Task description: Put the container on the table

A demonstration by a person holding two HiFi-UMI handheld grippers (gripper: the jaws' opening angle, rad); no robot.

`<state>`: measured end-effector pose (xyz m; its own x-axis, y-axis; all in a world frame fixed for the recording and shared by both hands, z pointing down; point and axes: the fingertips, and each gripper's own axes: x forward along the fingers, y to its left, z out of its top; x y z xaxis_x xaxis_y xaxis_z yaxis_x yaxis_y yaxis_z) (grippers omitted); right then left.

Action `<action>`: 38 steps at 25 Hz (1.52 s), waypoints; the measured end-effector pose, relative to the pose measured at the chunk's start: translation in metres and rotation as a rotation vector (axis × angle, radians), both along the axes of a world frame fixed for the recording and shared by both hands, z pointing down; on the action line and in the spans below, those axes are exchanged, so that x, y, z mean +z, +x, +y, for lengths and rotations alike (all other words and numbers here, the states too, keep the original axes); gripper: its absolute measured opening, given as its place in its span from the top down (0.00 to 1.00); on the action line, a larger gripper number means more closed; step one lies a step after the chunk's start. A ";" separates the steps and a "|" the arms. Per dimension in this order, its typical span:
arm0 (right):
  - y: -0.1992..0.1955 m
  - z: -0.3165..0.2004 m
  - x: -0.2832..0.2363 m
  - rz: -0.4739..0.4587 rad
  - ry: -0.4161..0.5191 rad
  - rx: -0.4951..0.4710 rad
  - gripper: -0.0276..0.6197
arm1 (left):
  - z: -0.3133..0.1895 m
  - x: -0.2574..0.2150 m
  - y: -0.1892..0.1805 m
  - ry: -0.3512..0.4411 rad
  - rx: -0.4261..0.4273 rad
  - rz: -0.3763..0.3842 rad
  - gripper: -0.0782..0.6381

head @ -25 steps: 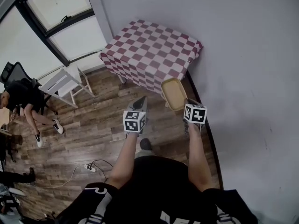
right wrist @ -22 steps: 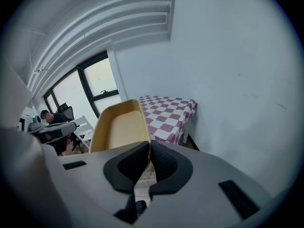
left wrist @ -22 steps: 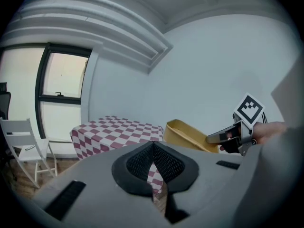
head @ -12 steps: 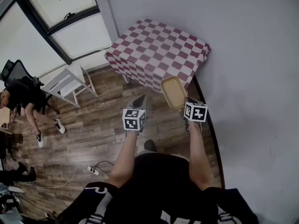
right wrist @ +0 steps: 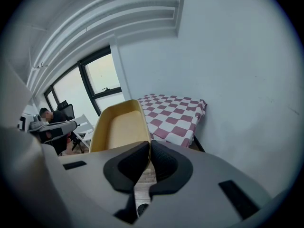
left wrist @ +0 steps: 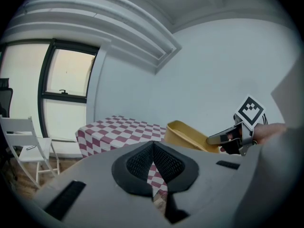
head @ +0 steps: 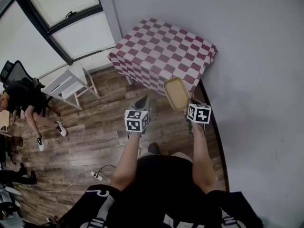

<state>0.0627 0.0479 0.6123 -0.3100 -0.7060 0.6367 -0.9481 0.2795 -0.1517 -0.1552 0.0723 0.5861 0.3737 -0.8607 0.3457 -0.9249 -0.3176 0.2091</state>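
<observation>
Two grippers hang short of the red-and-white checked table (head: 164,51). The right gripper (right wrist: 149,144) pinches the near rim of the shallow yellow plastic container (head: 176,94), aloft over the wooden floor (head: 95,127). The left gripper (left wrist: 153,144) has its jaws pressed together, empty.

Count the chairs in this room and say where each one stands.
2. A white chair stands left of the checkered table; a black office chair is at the far left edge, beside a seated person. Others may lie out of frame.
</observation>
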 end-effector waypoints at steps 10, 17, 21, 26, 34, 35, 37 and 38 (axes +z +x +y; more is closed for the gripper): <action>-0.015 -0.004 0.001 0.002 -0.006 0.007 0.91 | -0.004 0.003 -0.016 -0.004 0.003 0.007 0.85; -0.025 -0.007 0.005 0.004 -0.012 -0.006 0.91 | -0.001 0.007 -0.030 -0.012 -0.025 0.012 0.85; -0.029 -0.013 0.006 0.007 -0.012 -0.003 0.91 | -0.003 0.015 -0.037 -0.031 -0.033 0.007 0.85; -0.027 -0.029 0.016 -0.013 -0.024 -0.008 0.91 | -0.018 0.017 -0.037 -0.029 -0.044 -0.004 0.85; -0.023 -0.062 0.024 -0.027 -0.037 0.009 0.91 | -0.055 0.023 -0.031 -0.048 -0.024 -0.029 0.85; -0.021 -0.068 0.025 -0.028 -0.038 0.012 0.91 | -0.063 0.024 -0.029 -0.050 -0.022 -0.032 0.85; -0.016 -0.082 0.024 -0.027 -0.038 0.020 0.91 | -0.078 0.025 -0.025 -0.052 -0.017 -0.037 0.85; -0.014 -0.089 0.024 -0.030 -0.040 0.024 0.91 | -0.085 0.025 -0.023 -0.053 -0.014 -0.039 0.85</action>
